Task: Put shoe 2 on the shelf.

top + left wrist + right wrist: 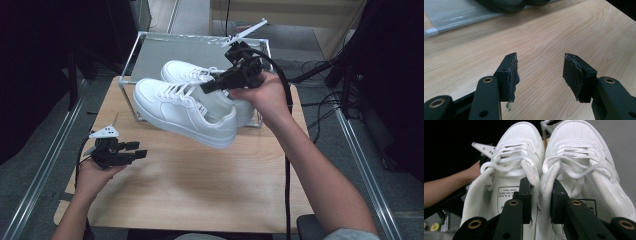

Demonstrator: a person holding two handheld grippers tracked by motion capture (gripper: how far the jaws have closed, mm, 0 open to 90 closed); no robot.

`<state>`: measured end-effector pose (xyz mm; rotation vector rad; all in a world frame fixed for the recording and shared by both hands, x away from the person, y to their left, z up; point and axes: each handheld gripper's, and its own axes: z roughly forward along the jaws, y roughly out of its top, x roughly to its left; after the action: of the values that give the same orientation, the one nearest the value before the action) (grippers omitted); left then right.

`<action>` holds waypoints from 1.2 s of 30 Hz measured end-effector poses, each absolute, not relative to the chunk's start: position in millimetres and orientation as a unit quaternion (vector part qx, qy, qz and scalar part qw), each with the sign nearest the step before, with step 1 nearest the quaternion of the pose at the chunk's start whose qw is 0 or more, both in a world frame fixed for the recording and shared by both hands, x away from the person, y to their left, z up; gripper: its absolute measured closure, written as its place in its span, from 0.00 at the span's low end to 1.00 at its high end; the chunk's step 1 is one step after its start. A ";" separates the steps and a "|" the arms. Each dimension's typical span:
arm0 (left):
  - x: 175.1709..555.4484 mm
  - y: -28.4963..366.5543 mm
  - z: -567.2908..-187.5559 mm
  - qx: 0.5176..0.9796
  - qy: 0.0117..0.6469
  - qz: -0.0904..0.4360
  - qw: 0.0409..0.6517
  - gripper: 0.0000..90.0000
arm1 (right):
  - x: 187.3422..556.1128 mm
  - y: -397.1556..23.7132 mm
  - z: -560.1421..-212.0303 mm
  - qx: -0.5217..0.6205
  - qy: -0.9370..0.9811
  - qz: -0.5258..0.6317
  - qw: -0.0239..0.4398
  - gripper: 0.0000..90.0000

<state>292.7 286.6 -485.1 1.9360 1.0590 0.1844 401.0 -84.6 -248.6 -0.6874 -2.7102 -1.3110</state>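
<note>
At the near left, the left gripper (131, 151) sits low over the wooden table (200, 190), its jaws wide apart with nothing between them. In the middle, two white shoes (190, 107) hang in the air, just in front of the clear box (131, 60). On the right, the right gripper (212, 85) pinches both shoes' inner edges together.

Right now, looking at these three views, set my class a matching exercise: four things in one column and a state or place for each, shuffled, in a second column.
Things:
1. right tool
2. left tool
3. pair of white sneakers
4. clear-walled tray

States:
A. open, with nothing between its pads
B. standing at the far end of the wooden table
C. shut on the two inner collars
D. held up off the table

Pairs: 1-C, 2-A, 3-D, 4-B
</note>
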 end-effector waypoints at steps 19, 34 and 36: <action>294.2 283.1 -485.7 0.785 0.420 0.067 0.450 0.51 | 486.4 -57.6 -236.2 -0.379 -0.830 -0.404 -0.057 0.86; 294.9 278.4 -486.1 0.788 0.410 0.066 0.454 0.51 | 535.1 -28.7 -237.7 -0.481 -0.780 -0.384 -0.112 0.85; 295.0 278.1 -485.5 0.789 0.407 0.062 0.456 0.51 | 540.5 -25.0 -238.1 -0.498 -0.771 -0.379 -0.115 0.85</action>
<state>295.0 278.1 -485.5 1.9463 1.0047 0.1536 540.5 -25.0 -238.1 -1.6908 -2.6191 -1.2864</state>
